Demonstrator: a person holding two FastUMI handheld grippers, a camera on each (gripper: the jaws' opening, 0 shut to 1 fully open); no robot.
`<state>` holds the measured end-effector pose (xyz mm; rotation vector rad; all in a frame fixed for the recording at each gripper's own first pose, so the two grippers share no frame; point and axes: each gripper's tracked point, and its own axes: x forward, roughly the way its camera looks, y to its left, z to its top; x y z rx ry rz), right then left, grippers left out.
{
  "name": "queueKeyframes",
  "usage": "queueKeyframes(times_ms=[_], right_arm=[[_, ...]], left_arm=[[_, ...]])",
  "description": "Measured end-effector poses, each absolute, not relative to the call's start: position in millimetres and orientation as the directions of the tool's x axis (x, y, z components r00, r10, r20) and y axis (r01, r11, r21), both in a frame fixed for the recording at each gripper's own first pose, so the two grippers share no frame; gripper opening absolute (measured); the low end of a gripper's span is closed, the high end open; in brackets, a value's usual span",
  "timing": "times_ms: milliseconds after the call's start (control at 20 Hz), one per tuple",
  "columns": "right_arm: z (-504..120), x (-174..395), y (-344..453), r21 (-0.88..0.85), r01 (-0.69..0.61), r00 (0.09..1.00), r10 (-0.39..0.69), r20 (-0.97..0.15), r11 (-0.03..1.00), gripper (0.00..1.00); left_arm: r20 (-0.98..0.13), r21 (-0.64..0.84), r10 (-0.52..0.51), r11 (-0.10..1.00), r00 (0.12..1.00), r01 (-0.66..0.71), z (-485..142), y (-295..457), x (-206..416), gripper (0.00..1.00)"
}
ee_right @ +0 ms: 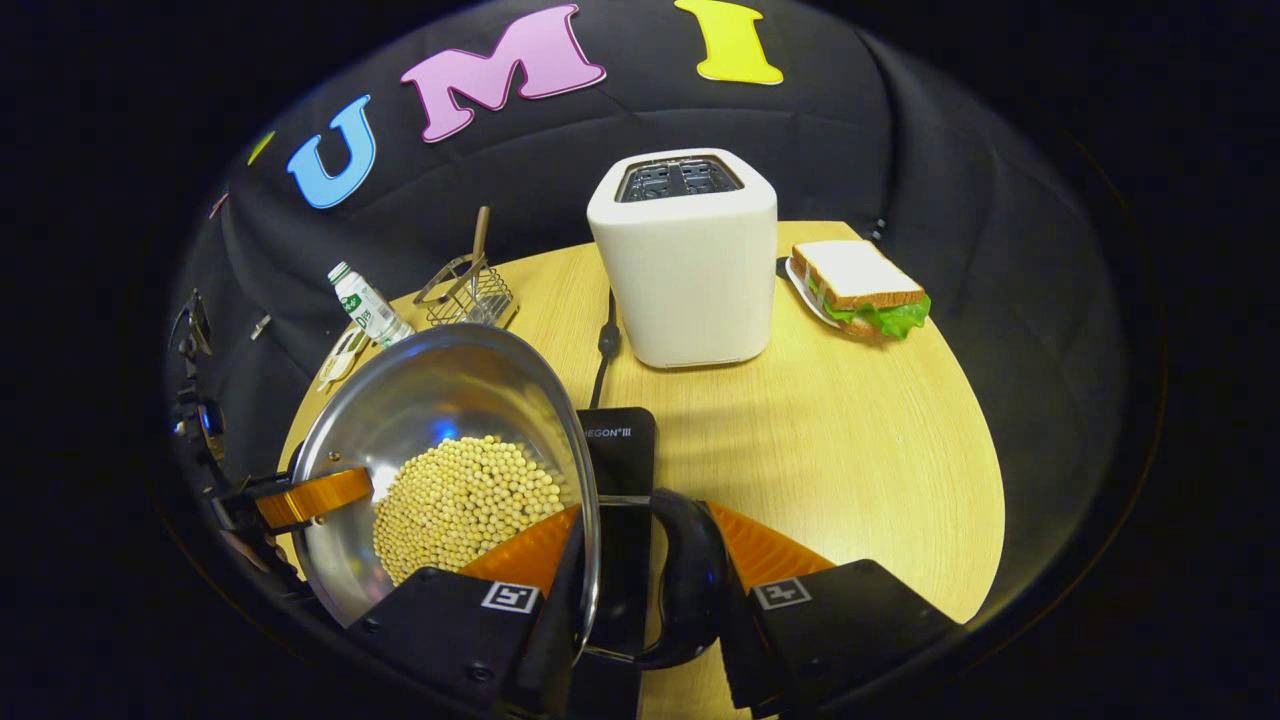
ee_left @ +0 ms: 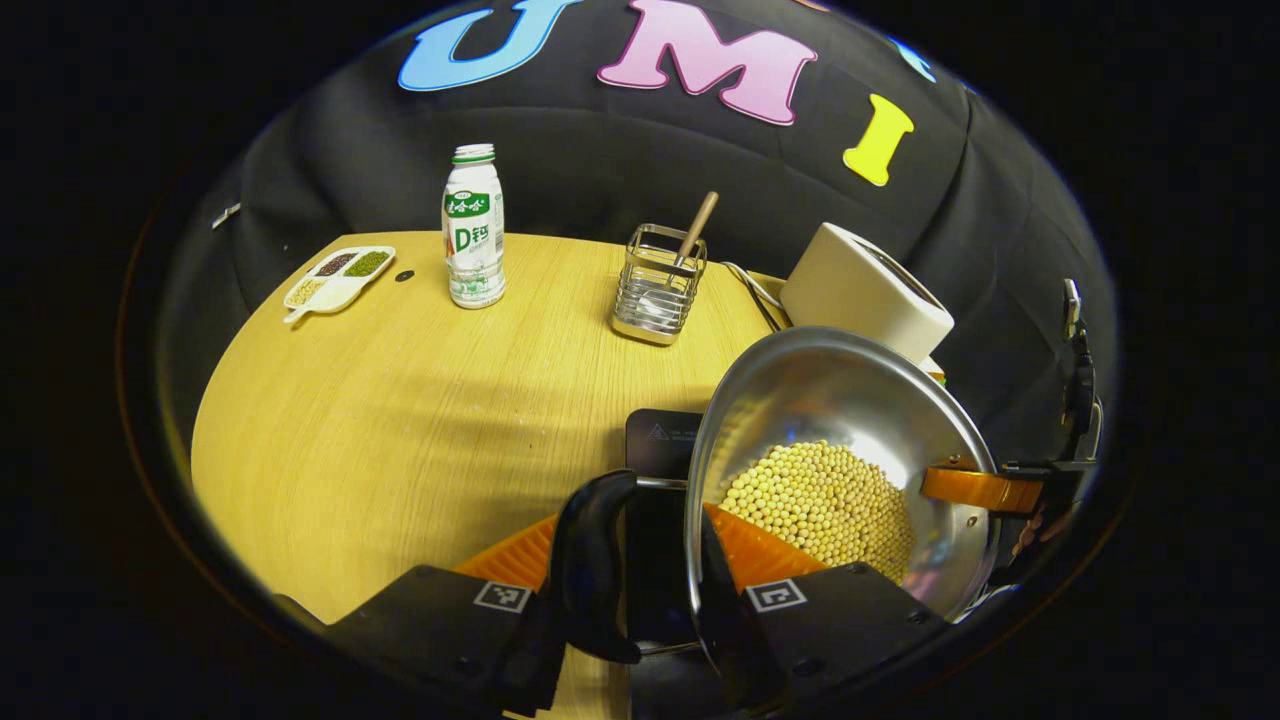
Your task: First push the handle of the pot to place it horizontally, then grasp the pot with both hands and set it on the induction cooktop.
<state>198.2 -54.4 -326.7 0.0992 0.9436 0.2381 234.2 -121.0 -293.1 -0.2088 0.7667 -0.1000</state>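
A steel pot (ee_left: 830, 390) holding soybeans (ee_left: 820, 500) is over the black induction cooktop (ee_left: 665, 440); whether it rests on the cooktop I cannot tell. My left gripper (ee_left: 630, 520) is shut on the pot's black side handle (ee_left: 590, 550) and rim, with one finger inside the pot. Across the pot, the right gripper (ee_left: 1000, 490) grips the far side. In the right gripper view, the pot (ee_right: 440, 390) lies to the left, and my right gripper (ee_right: 643, 512) is shut on its other black handle (ee_right: 690, 570) and rim. The cooktop (ee_right: 620, 440) shows beneath.
On the round wooden table (ee_left: 400, 430) stand a milk bottle (ee_left: 473, 225), a wire utensil rack (ee_left: 658, 285) and a white toaster (ee_right: 685, 260) with its cord. A sandwich (ee_right: 860, 285) sits at the back right, and a divided dish (ee_left: 338, 277) at the far left.
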Motion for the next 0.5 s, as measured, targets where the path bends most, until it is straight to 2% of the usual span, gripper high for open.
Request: queueKeyframes(times_ms=[200, 250, 300, 500], right_arm=[[-326.3, 199.6, -53.0, 0.190, -0.162, 0.568, 0.249, -0.784, 0.968, 0.64], [-325.8, 200.3, -52.9, 0.190, -0.162, 0.570, 0.249, -0.783, 0.968, 0.60], [-324.8, 200.0, -53.4, 0.191, -0.162, 0.570, 0.250, -0.783, 0.968, 0.64], [-325.1, 201.3, -53.1, 0.202, -0.137, 0.579, 0.244, -0.778, 0.970, 0.65]], left_arm=[[-0.682, -0.221, -0.162, 0.975, 0.713, 0.011, -296.0, -121.3, 231.8, 0.66], [-0.681, -0.220, -0.159, 0.976, 0.714, 0.008, -296.3, -120.8, 232.0, 0.66], [-0.682, -0.221, -0.159, 0.975, 0.713, 0.005, -296.7, -120.9, 232.1, 0.67], [-0.688, -0.216, -0.158, 0.976, 0.709, 0.008, -297.2, -121.4, 230.1, 0.67]])
